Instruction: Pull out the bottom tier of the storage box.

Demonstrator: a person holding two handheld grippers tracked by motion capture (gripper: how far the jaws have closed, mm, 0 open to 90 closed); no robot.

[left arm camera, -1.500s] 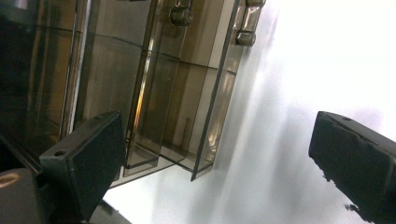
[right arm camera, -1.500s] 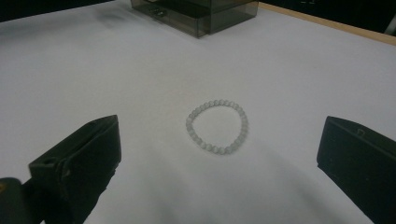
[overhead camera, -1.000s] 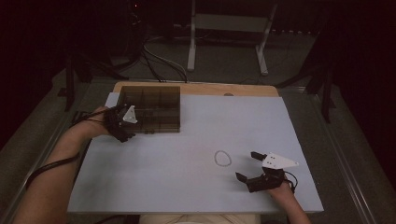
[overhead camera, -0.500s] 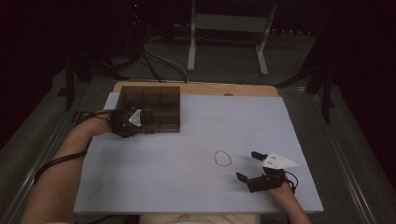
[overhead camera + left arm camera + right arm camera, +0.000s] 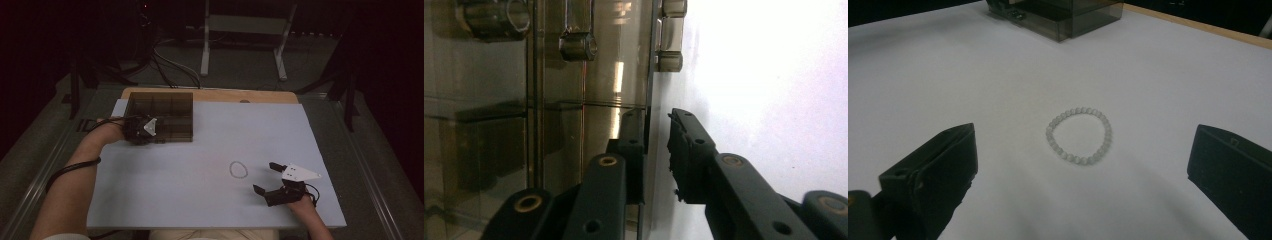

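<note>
A dark see-through compartment box [image 5: 160,112] sits at the far left of the white table [image 5: 210,145]. My left gripper [image 5: 158,132] is at its near side. In the left gripper view the box's side wall [image 5: 650,150] stands between the jaws of the left gripper [image 5: 656,120]: one jaw shows through the tinted wall, the other is outside over the table. The jaws have just been closing, and a thin pale gap remains beside the outer pad. A pale bead bracelet [image 5: 238,169] [image 5: 1079,136] lies flat on the table. My right gripper [image 5: 265,177] [image 5: 1083,150] stands open just short of it.
The box [image 5: 499,125] has inner dividers and metal latches [image 5: 669,35] on its edge. It also shows far off in the right gripper view [image 5: 1068,15]. A wooden table edge [image 5: 270,95] runs along the back; stands and cables fill the dark floor behind.
My left hand has shifted a little to the right along the box's near side. The right gripper and the bracelet have not moved.
</note>
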